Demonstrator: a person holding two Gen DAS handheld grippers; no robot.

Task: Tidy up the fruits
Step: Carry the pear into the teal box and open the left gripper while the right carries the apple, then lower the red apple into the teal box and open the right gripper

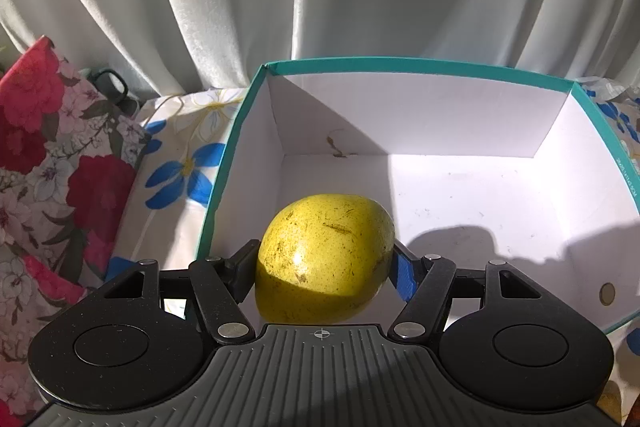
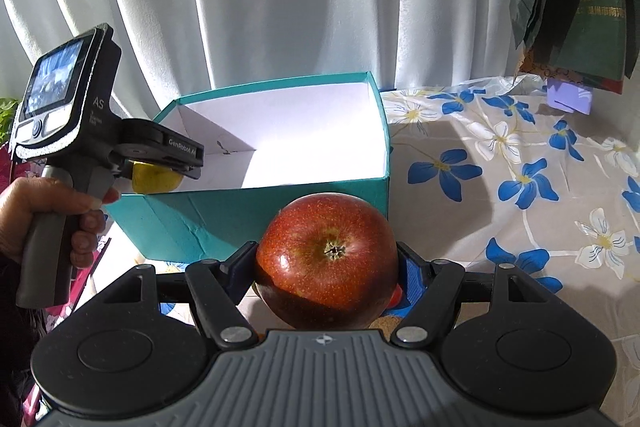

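With the left gripper (image 1: 324,267) clamped on the pear (image 1: 326,257) over the box (image 1: 224,163) and the right gripper (image 2: 326,267) clamped on the apple (image 2: 326,259) just outside it, bruising was risked by a high release.

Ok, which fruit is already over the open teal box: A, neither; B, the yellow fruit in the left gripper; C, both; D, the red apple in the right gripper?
B: the yellow fruit in the left gripper hangs over the teal box, while the red apple in the right gripper is short of its near wall.
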